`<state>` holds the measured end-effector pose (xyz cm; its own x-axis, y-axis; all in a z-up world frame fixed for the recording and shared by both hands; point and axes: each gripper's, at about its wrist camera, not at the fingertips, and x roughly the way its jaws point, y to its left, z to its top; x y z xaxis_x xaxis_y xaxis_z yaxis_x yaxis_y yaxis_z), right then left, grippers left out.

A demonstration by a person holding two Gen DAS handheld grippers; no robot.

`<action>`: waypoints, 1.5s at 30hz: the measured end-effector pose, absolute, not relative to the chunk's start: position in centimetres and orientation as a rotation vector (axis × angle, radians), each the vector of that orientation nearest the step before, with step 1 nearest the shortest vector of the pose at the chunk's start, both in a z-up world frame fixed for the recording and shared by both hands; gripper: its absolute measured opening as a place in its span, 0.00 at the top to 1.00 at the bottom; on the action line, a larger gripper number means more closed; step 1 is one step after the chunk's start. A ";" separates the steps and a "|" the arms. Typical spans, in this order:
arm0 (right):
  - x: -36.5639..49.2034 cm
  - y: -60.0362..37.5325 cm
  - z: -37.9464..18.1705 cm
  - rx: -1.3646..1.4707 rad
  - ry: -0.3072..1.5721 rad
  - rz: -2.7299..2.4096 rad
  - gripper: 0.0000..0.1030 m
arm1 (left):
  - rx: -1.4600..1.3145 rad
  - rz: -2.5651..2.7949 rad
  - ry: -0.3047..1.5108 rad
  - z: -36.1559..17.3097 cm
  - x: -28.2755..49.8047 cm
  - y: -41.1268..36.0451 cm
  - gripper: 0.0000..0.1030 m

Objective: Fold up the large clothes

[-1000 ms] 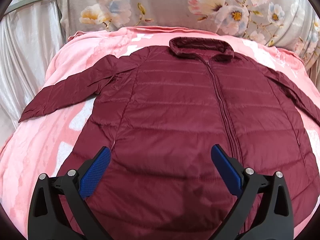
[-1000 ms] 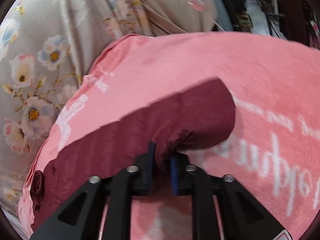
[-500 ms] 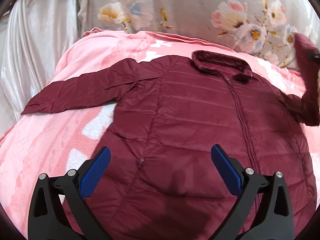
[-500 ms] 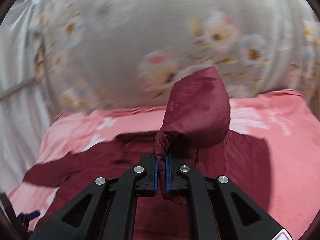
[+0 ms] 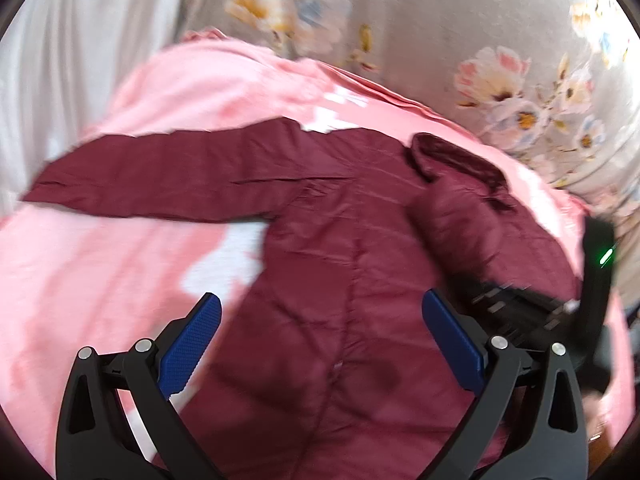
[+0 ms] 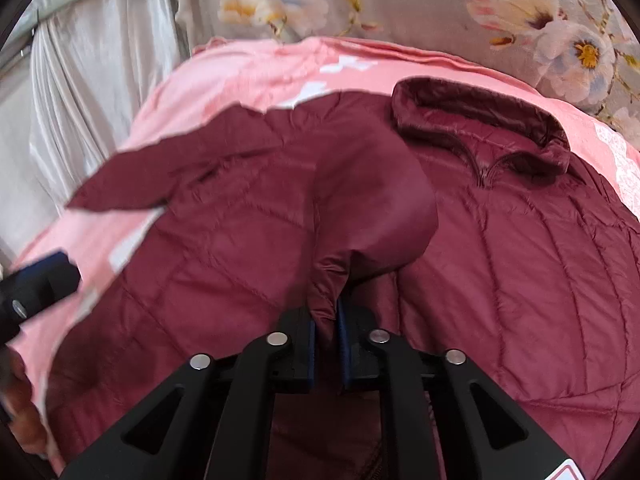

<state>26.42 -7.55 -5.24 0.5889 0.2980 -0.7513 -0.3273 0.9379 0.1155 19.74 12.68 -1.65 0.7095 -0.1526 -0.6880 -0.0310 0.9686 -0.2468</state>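
A maroon puffer jacket (image 5: 340, 240) lies front up on a pink blanket (image 5: 100, 260), collar (image 6: 480, 120) at the far side. One sleeve (image 5: 160, 172) stretches out to the left. The other sleeve (image 6: 372, 200) is folded across the chest. Its cuff sits between the blue pads of my right gripper (image 6: 326, 312), whose jaws are opening while the fabric still fills the narrow gap. In the left wrist view that gripper (image 5: 520, 308) shows as a black body at the right. My left gripper (image 5: 320, 300) hovers open over the jacket's lower left part, holding nothing.
Floral fabric (image 5: 440, 20) rises behind the blanket's far edge. A white curtain (image 6: 80, 100) hangs at the left. The left gripper's body (image 6: 36, 284) and a hand (image 6: 20, 400) show at the left edge of the right wrist view.
My right gripper lifted the sleeve off the blanket and swung it over the jacket's chest; its pads have parted a little. My left gripper slid left, still open.
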 end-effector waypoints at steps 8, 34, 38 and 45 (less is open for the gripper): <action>21.4 -11.8 -1.4 0.017 0.764 0.352 0.37 | -0.470 -0.323 0.930 -3.5 25.0 9.8 0.05; 23.2 -40.4 -4.2 0.730 0.634 -0.042 0.99 | -0.245 -0.192 0.986 -5.3 31.6 7.2 0.97; 24.5 -39.6 -6.8 0.594 0.783 -0.139 0.99 | -0.221 -0.177 0.989 -7.4 31.6 6.6 0.97; 23.3 -38.7 -5.4 0.455 0.822 -0.196 0.90 | -0.185 -0.146 0.942 -6.5 30.8 6.7 0.92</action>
<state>23.31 -38.70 -5.39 0.6694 0.0055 -0.7429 0.3407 0.8864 0.3135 30.81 6.69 -6.54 0.5800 -0.2046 -0.7885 0.0436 0.9743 -0.2208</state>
